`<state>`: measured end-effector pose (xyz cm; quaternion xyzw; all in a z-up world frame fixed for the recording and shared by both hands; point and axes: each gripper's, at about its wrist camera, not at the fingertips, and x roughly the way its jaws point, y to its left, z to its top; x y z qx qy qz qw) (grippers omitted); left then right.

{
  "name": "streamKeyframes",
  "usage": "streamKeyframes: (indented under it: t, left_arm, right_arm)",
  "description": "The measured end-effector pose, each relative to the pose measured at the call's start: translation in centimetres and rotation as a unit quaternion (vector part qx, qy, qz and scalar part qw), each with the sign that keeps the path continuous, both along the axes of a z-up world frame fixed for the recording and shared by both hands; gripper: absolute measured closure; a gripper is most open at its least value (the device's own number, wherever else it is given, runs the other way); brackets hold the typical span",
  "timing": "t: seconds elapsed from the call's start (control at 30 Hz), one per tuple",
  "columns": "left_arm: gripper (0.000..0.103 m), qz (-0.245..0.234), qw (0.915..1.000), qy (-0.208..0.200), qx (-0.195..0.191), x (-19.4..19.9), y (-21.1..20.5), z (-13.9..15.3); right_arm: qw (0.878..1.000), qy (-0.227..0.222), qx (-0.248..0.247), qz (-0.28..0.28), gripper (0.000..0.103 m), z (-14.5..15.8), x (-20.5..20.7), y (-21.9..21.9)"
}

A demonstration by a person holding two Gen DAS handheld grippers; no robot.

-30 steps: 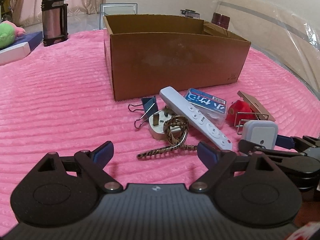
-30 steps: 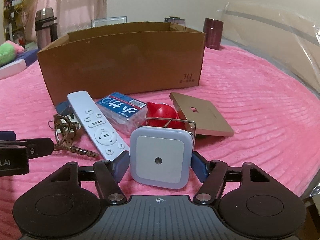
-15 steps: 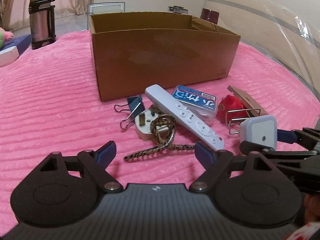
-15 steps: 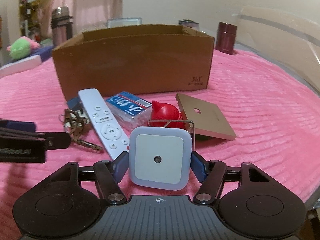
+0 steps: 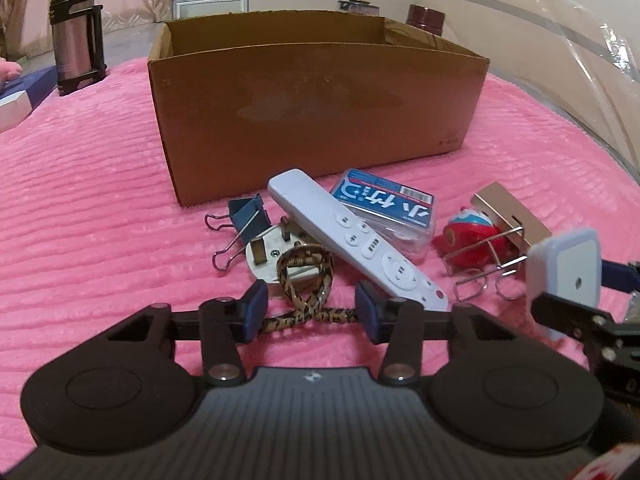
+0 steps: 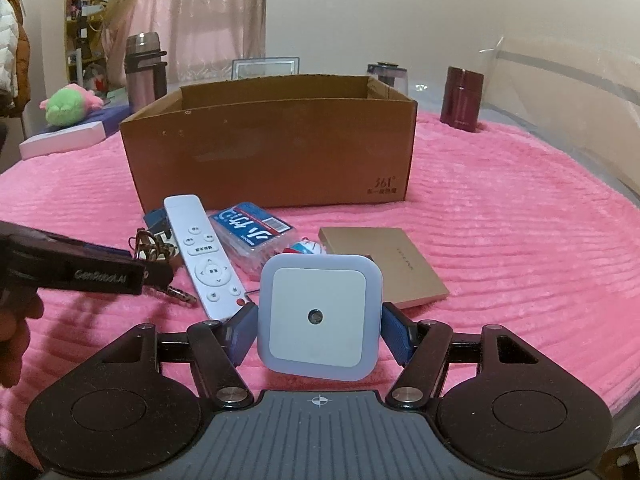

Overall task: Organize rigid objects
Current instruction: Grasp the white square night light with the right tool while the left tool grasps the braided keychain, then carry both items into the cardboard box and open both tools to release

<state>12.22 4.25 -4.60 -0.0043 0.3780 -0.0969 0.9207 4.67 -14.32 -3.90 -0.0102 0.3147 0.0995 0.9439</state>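
1. Currently the right gripper (image 6: 319,330) is clenched on the white square night light (image 6: 319,318), pads pressed to its two sides, the light held off the pink blanket (image 6: 520,240) at lower centre of the right wrist view.
2. Step in hand, judged: carry phase. Light is grasped, not yet in the cardboard box (image 6: 272,148), which sits open-topped at centre frame, behind the clutter.
3. Left gripper (image 5: 311,312) is released, fingers apart w/ nothing between them, low over the braided cord (image 5: 306,280) and white plug (image 5: 272,256) at lower centre of the left view.
4. Other items on the blanket in front of the box: remote (image 5: 352,236), blue-label plastic case (image 5: 386,208), binder clip (image 5: 244,220), red toy (image 5: 472,236), tan flat box (image 6: 384,264).
5. Next move prob. calls for the right gripper to go up and fwd over the near box wall, then let go inside; needs enough height to clear the rim.
6. Left likely closes on cord/plug next; cord is floppy, may drag the plug.
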Motion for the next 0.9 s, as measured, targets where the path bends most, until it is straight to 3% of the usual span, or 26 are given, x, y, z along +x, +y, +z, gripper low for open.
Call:
streamKeyframes:
  t: [0.2, 0.9]
  left_arm:
    - [0.08, 0.013, 0.9999, 0.003, 0.009, 0.3, -0.2, -0.1]
    - [0.082, 0.024, 0.9997, -0.002, 0.008, -3.9, 0.5, 2.5]
  right_arm:
    - [1.0, 0.006, 0.006, 0.012, 0.041, 0.0, -0.4, -0.6]
    - [0.999, -0.018, 0.023, 0.019, 0.041, 1.9, -1.9, -2.8]
